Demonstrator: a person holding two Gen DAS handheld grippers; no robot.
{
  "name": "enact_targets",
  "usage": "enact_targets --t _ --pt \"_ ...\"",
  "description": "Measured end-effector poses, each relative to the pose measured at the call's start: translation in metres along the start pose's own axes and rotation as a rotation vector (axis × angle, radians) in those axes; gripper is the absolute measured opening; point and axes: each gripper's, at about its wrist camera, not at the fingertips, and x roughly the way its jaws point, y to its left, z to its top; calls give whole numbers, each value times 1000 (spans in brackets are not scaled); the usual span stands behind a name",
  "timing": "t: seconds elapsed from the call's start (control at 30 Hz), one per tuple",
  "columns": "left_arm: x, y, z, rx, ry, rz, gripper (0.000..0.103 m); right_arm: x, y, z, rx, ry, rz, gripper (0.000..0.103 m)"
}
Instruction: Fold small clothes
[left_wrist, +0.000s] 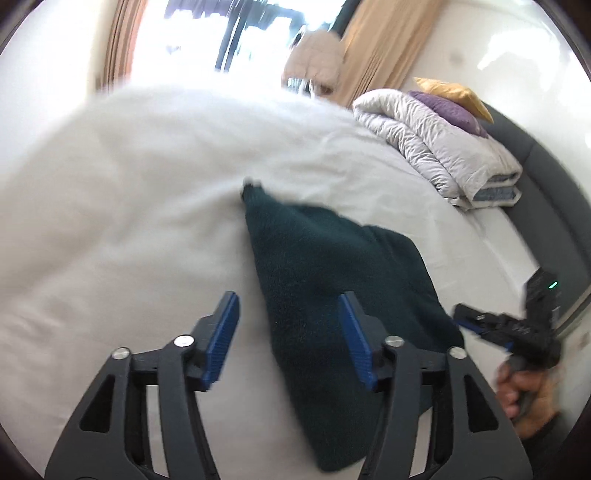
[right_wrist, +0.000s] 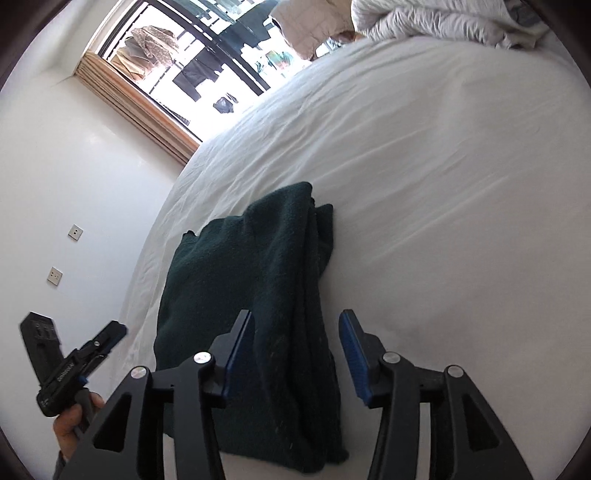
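A dark green knitted garment lies folded on the white bed sheet. It also shows in the right wrist view, with layered edges along its right side. My left gripper is open and empty, hovering over the garment's near left edge. My right gripper is open and empty, hovering over the garment's near right part. The right gripper also shows at the right of the left wrist view, and the left gripper shows at the lower left of the right wrist view.
A folded grey duvet with a purple cushion and a yellow cushion lies at the bed's far right. A dark headboard runs behind it. A window and curtains stand beyond the bed.
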Motion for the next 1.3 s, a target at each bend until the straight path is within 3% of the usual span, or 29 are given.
enact_targets --t 0.07,0.13,0.17,0.27,0.3,0.4,0.47,0.63,0.83,1.03,1.3 --pt "-49 -25 -10 136 -122 76 74 -38 22 -17 -76 -88 -44 70" --pt "-97 -48 -22 210 -236 164 94 -73 47 -34 -163 -167 -88 79" --pt "-121 -57 -30 229 -294 202 99 -89 61 -42 -204 -207 -114 86" --pt "-183 -80 -55 248 -429 297 103 -140 99 -73 -324 -342 -161 103" --pt "-200 -86 -63 242 -450 319 103 -156 111 -83 -353 -389 -170 103" --pt "-233 -94 -79 184 -410 375 103 -200 139 -111 -416 -515 -193 103" --pt "-252 -95 -89 145 -366 372 103 -222 152 -126 -438 -554 -196 103" --pt "-307 -101 -125 104 -351 373 103 -258 176 -155 -475 -547 -214 103" --pt "-358 -109 -167 63 -291 359 103 -280 187 -183 -447 -464 -201 103" --pt "-379 -120 -210 56 -230 338 103 -294 185 -207 -409 -435 -214 103" --pt "-347 -112 -253 17 -99 314 103 -274 180 -239 -468 -361 -268 103"
